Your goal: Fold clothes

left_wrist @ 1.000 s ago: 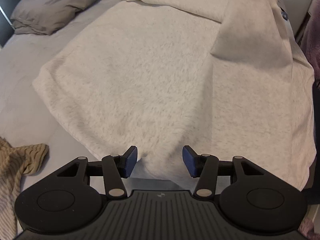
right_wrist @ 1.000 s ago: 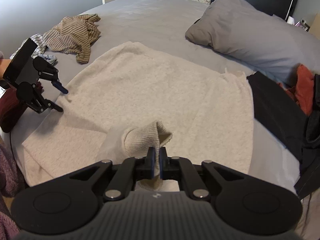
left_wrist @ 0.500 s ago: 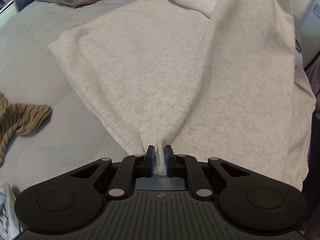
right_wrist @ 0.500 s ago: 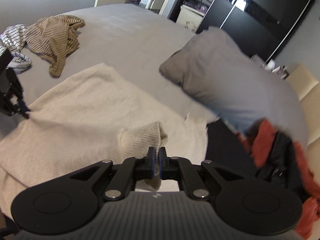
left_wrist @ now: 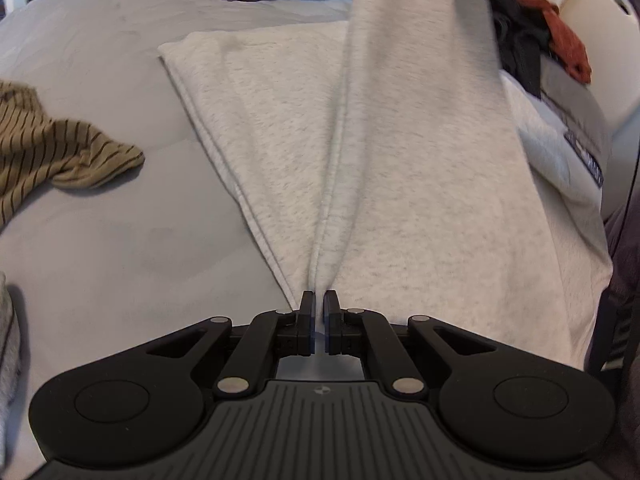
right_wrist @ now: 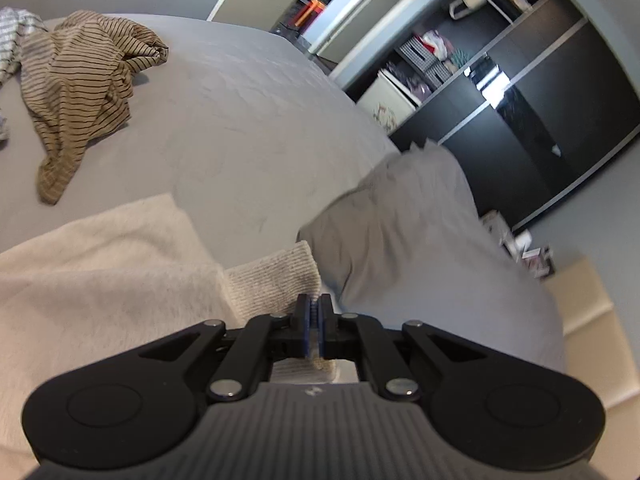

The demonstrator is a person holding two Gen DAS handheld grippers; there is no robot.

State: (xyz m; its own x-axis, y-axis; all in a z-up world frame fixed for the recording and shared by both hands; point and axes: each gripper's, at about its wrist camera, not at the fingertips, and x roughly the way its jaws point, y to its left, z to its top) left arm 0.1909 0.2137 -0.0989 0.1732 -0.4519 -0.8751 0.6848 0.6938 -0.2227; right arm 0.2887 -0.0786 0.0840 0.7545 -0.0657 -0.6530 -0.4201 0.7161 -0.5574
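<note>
Two grippers, both clamped on one cream sweatshirt (left_wrist: 420, 208). Left gripper (left_wrist: 319, 312): jaws together on a pinched ridge of the sweatshirt's near edge, fabric rising from the pinch in a narrow crease. Right gripper (right_wrist: 315, 320): jaws together on the ribbed cuff (right_wrist: 276, 280) of a sleeve, a strip of rib knit showing between the blue pads and below them.

Spread flat over a grey bed (left_wrist: 120, 240), most of the sweatshirt's body; far left corner squared off on the cover, left hem running diagonally down toward the left gripper. Lifted off the bed, the sleeve (left_wrist: 420, 60), a broad blurred band climbing from the middle of the garment to the top edge of the left wrist view. At the right of that view, a fold of the sweatshirt with a small dark label.

Left of the sweatshirt and apart from it, a crumpled tan striped top (left_wrist: 52, 148), lying on the bed cover; in the right wrist view, beside it at the far left, a white striped garment (right_wrist: 12, 40). Beyond the sweatshirt, at the head of the bed, a grey pillow (right_wrist: 420, 232); just beside the cuff in the right wrist view. Dark and rust-red clothes (left_wrist: 536, 40) heaped at the upper right of the left wrist view. Behind the bed, a dark wardrobe (right_wrist: 540, 120) with open shelves.
</note>
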